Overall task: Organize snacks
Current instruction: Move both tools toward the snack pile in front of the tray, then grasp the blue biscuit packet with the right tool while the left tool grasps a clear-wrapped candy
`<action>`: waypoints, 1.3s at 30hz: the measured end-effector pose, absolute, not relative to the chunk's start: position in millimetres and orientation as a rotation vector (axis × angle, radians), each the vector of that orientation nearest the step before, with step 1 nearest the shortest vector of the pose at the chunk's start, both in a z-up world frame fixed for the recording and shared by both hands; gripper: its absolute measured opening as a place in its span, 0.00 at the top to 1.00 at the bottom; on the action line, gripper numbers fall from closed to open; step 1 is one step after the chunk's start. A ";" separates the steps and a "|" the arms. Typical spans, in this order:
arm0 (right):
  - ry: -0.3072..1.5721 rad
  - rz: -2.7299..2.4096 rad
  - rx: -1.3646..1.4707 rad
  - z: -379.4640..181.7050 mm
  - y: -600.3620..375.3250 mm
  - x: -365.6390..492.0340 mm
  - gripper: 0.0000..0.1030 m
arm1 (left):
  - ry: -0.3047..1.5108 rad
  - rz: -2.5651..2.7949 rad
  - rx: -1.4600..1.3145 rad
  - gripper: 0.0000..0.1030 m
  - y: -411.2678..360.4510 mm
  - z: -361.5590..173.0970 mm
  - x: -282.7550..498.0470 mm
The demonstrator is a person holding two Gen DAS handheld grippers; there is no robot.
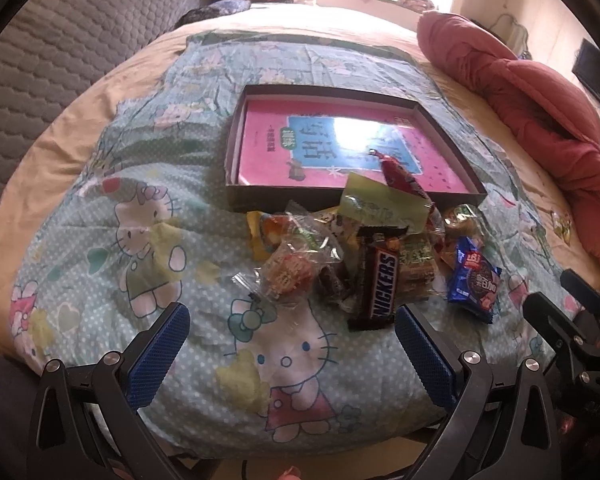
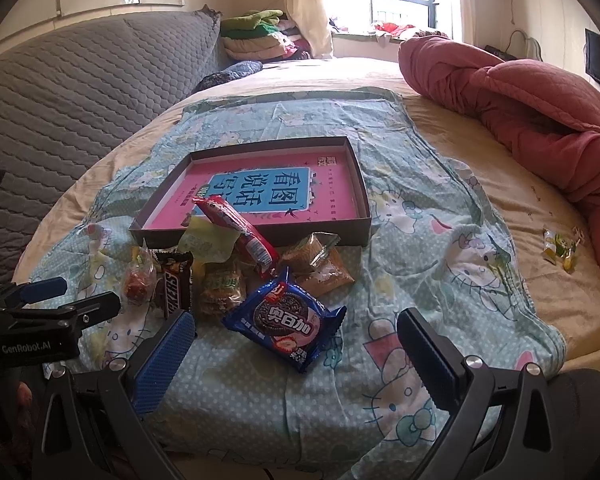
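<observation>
Snacks, assorted, heaped on a cartoon-cat bedsheet (image 2: 440, 240) spread over a bed, just in front of a shallow tray-like box (image 2: 362, 184) with a pink printed base.

- Snickers bar (image 1: 380, 280): lies lengthwise at the near edge of the heap, closest to the left gripper (image 1: 292, 356).
- Blue cookie pack (image 2: 286, 318): sits apart at the heap's near right side, closest to the right gripper (image 2: 296, 360).
- Red wrapper (image 2: 236, 224): props against the box's front wall, one end over the rim; the only item partly inside.
- Green-yellow sachet (image 1: 380, 200), clear-wrapped sweets (image 1: 288, 276) and brown biscuit packs (image 2: 312, 256): piled loosely, overlapping.
- Stray small candies (image 2: 560, 246): well apart on the bare mattress sheet, near a red quilt (image 2: 520, 100).

Both grippers hover low over the sheet, fingers spread wide and empty, each aimed at its nearest pack. The box, bare apart from the red wrapper's end, likely serves as the destination; sorting appears barely begun. Loose, slippery wrappers on soft bedding may slide or sink under a pinch.
</observation>
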State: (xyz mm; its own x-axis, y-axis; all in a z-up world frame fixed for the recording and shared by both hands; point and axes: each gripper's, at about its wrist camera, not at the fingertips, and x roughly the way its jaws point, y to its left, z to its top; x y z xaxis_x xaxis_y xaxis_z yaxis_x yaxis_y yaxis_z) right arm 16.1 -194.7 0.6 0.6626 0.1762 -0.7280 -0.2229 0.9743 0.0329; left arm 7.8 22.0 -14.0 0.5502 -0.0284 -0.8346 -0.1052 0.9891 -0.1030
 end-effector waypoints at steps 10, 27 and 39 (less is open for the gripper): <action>0.850 0.220 -0.018 -7.4 -203.0 25.0 0.01 | 1.062 0.045 -0.264 0.01 49.6 -32.5 24.1; 0.957 0.226 0.039 -34.6 -207.8 46.7 0.01 | 1.103 -0.031 -0.335 0.01 60.2 -65.9 59.4; 1.009 0.267 -0.054 -51.7 -189.7 59.8 0.01 | 1.096 -0.063 -0.313 0.01 60.8 -70.1 64.4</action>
State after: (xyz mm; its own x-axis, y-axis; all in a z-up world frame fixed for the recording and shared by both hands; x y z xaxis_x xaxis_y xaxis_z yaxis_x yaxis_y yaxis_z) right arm 59.8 -189.7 -51.7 0.5034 0.1965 -0.8414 -0.2463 0.9660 0.0782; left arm 64.4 60.8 -70.1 0.4599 -0.2040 -0.8642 -0.1038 0.9542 -0.2805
